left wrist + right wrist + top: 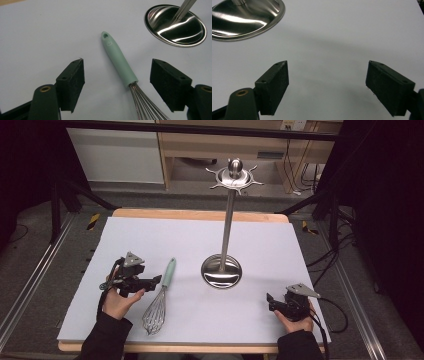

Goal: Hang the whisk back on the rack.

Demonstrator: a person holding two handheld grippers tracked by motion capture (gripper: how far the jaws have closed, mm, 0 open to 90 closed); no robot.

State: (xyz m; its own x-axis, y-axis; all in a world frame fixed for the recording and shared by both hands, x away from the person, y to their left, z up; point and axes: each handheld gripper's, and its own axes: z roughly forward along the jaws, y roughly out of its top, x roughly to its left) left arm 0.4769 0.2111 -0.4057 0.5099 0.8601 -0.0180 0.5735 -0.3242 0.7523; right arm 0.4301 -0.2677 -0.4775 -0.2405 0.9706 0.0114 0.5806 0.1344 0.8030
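The left gripper is hanging just above the whisk, its jaws spread wide with nothing between them, and the pale green handle is lying in the gap as its own camera sees it. The whisk is lying flat on the white table cover, wire head toward the person, handle pointing away toward the steel utensil stand.

To take it well, the person is probably best off lowering the jaws over the lower part of the handle, just above where the wires begin, with the pads square to the handle's sides. The handle is running at a slant across the gap, so turning the wrist a little first should keep it from rolling out as the jaws close.

The right gripper is resting near the table's right front edge, well apart from the whisk, jaws likewise released and empty.

The left gripper view is showing the hanging hole at the handle's end and the slant of the handle between the pads. The high view alone is giving the stand's full height, its round base and the ring of hooks at the top.
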